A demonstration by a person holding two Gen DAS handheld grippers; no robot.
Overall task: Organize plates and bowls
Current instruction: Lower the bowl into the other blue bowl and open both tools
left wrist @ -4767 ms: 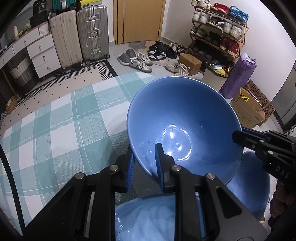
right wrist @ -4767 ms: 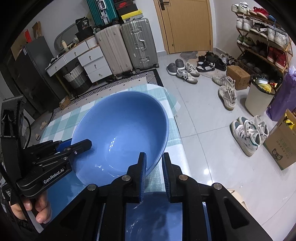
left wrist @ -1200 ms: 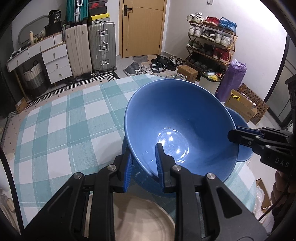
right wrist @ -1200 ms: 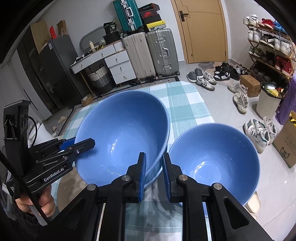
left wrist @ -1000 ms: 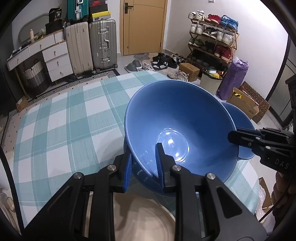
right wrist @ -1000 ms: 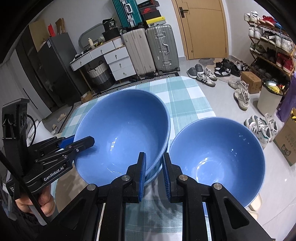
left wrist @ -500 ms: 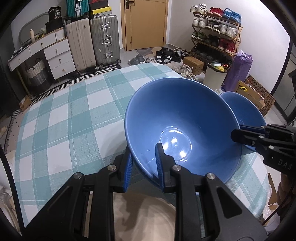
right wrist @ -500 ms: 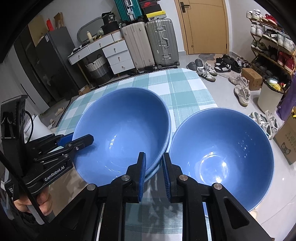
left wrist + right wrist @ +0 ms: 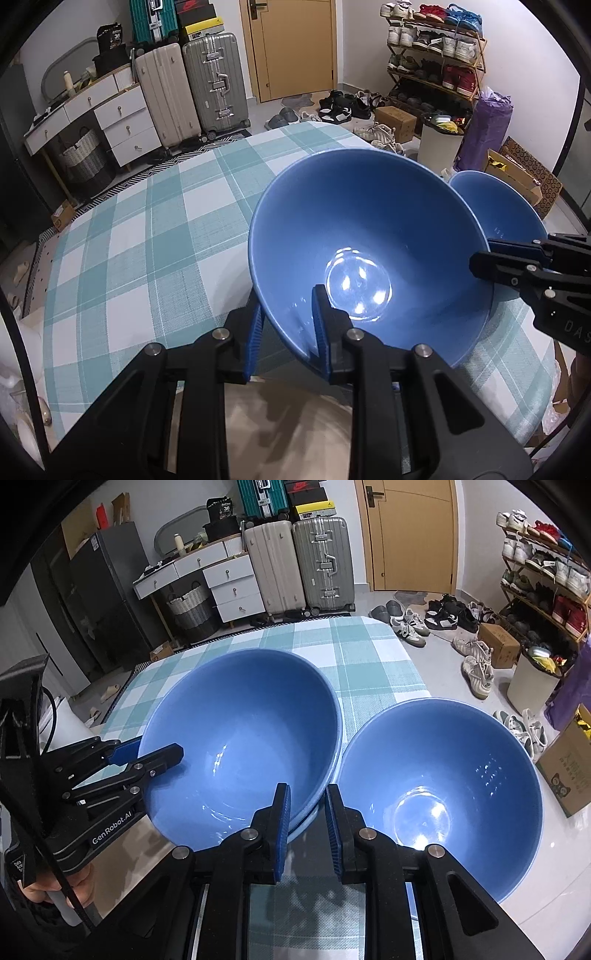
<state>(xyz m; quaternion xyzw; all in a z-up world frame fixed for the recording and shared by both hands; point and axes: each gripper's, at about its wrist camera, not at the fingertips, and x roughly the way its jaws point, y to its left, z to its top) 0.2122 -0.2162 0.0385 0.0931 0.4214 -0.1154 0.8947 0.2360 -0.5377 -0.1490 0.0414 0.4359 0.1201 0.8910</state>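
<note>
Two blue bowls [image 9: 243, 734] sit nested over the checked tablecloth [image 9: 147, 236]; the upper one is pinched at its near rim by the left gripper [image 9: 286, 332], one finger inside the bowl, one outside, clamped on the wall. In the right wrist view, the right gripper [image 9: 306, 819] stands with its jaws parted around the stack's rim, a gap showing on either side. A third blue bowl [image 9: 439, 790] rests just beside the stack, on the table's edge toward the shoe rack [image 9: 436, 55]. A beige plate [image 9: 288, 424] lies under the left gripper.
</note>
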